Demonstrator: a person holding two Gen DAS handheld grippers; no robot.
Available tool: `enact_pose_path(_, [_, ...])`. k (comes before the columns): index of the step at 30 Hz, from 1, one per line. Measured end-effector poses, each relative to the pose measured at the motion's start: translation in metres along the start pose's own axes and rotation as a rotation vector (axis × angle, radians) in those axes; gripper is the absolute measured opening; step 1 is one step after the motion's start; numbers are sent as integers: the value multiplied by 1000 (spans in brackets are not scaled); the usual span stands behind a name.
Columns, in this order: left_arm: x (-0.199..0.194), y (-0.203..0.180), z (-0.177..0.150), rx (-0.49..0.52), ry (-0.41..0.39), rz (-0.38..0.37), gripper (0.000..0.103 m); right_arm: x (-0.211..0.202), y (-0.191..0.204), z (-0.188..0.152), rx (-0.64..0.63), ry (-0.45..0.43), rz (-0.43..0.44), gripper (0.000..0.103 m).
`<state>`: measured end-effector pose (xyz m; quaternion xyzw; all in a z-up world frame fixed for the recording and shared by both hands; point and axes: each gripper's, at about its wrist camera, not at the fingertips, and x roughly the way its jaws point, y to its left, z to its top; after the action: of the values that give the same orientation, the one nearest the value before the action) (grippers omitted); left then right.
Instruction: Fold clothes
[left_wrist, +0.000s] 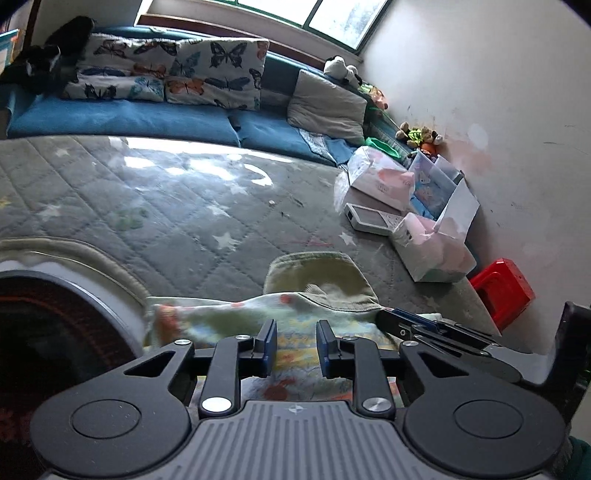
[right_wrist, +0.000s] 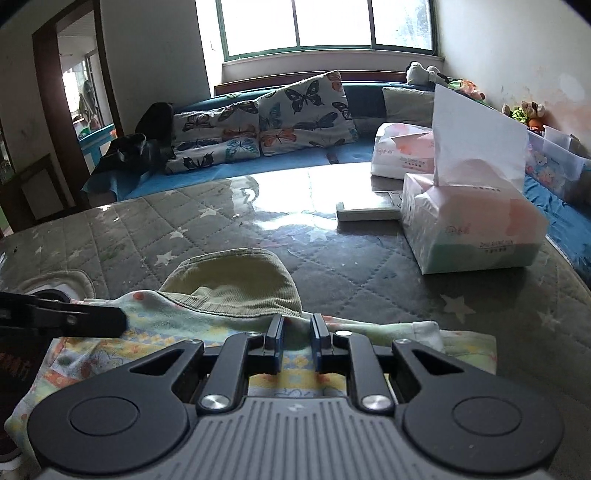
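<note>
open jaws over patterned garment

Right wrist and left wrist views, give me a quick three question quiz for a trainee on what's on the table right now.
1. True or false: the left gripper has its fingers shut on the patterned garment.
2. Which thing lies on the table nearest the tissue pack?
A. the flat white device
B. the red stool
C. the butterfly pillow
3. Fill in: the olive green fabric lies partly over the far edge of the ______ garment.

Key
1. False. The fingers stand apart above the cloth; the right gripper is open too.
2. A
3. patterned
</note>
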<state>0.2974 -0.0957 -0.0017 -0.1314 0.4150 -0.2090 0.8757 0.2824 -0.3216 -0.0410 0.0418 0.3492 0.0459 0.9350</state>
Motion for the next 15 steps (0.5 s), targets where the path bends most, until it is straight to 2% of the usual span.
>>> enact_pose_path(6, [8, 2, -4, -5, 14, 13, 24, -14, 2, -3, -23, -11, 7, 15])
enact_pose_path(15, [-12, -16, -13, 36, 1, -28, 24, -48, 29, -18, -89, -8, 105, 15])
